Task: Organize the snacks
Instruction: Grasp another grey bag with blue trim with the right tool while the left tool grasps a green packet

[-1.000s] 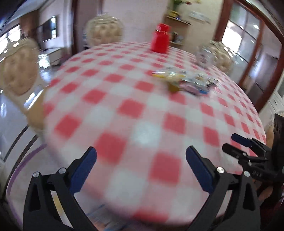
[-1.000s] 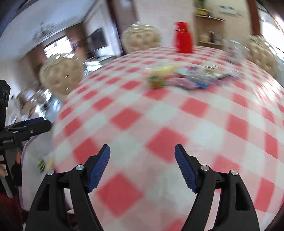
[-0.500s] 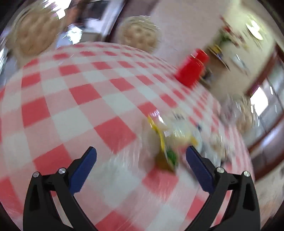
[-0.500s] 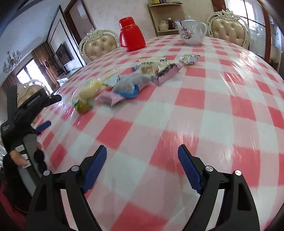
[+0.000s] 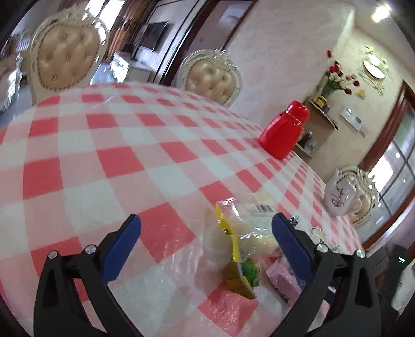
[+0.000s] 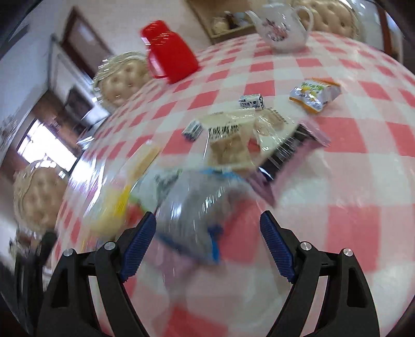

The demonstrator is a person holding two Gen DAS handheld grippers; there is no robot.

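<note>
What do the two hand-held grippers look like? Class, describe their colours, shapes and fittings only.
The left hand-held gripper and the right hand-held gripper look alike: two black plastic arms with triangular cut-outs, splaying into a V shape, each tipped with a blue pad that looks ribbed and fixed with round silver screws. No cables, sleeves or readable markings show.

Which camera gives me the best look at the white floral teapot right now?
The left wrist view: the teapot is sharp at the table's far right edge, with spout, lid and flower print readable. In the right wrist view the teapot is larger but motion-blurred, and its lid is cropped by the top edge.
</note>
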